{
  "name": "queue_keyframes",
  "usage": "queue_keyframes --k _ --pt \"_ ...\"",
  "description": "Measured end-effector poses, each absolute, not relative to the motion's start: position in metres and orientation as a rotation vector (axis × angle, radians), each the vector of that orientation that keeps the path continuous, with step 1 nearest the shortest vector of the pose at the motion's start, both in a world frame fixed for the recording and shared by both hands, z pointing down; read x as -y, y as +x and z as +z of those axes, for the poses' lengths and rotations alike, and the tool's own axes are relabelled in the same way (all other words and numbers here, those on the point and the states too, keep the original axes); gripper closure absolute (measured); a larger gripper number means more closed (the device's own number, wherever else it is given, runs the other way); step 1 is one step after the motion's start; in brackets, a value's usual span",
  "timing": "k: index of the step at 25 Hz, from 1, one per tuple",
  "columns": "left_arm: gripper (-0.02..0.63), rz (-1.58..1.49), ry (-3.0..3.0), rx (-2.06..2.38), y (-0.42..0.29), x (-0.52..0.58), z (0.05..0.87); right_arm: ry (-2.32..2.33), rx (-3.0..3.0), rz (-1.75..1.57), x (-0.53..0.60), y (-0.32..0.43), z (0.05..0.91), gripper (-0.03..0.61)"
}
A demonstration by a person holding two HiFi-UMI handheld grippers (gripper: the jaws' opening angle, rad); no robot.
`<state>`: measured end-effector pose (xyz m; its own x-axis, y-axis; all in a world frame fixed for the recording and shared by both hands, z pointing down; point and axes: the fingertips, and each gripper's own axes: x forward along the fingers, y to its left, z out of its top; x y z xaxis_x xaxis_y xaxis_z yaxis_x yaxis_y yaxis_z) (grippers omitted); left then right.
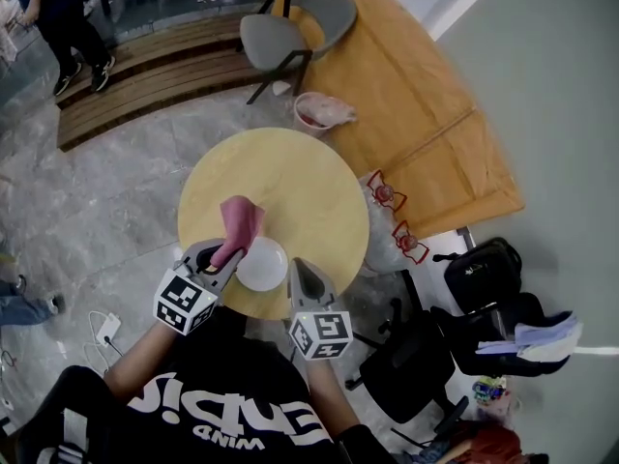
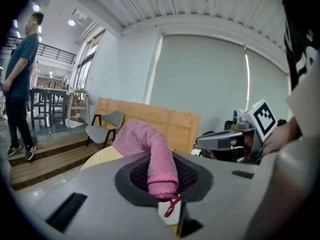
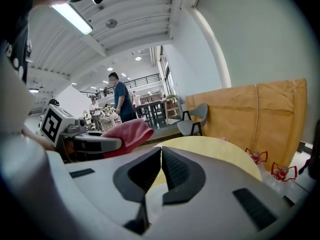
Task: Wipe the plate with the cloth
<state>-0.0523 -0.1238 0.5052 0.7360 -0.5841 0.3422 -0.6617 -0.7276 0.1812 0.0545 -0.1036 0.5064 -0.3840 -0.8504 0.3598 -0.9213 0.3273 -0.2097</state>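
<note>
A white plate (image 1: pixel 262 264) lies near the front edge of the round yellow table (image 1: pixel 309 187). My left gripper (image 1: pixel 227 256) is shut on a pink cloth (image 1: pixel 239 220). The cloth sticks up and away from the jaws, just left of the plate. In the left gripper view the pink cloth (image 2: pixel 152 154) stands pinched in the left gripper (image 2: pixel 162 186), with a small tag hanging below. My right gripper (image 1: pixel 298 271) sits at the plate's right rim. In the right gripper view the right gripper (image 3: pixel 161 156) has its jaws together, and the white plate (image 3: pixel 152 209) shows pinched low between them.
A grey chair (image 1: pixel 290 32) and a pink basin (image 1: pixel 319 112) stand beyond the table. Wooden boards (image 1: pixel 416 95) lie at the back right. A black office chair (image 1: pixel 416 365) and bags (image 1: pixel 484 274) crowd the right side. A person (image 1: pixel 63 17) stands far left.
</note>
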Motion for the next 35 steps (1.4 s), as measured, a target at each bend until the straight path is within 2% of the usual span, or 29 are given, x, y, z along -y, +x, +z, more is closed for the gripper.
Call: queue_keyframes --k 11,23,27,35 --pt "0.563 0.511 2.584 0.833 -0.04 0.138 0.544 1.583 2.244 0.711 0.118 0.078 0.562 0.555" --pt "0.563 0.643 2.507 0.833 -0.023 0.141 0.578 1.279 2.232 0.875 0.122 0.084 0.636 0.552" --pt "0.563 0.662 2.471 0.842 -0.019 0.134 0.592 1.199 2.195 0.878 0.118 0.086 0.659 0.494" --pt "0.563 0.709 2.436 0.83 -0.011 0.122 0.609 1.081 2.148 0.95 0.111 0.084 0.7 0.479"
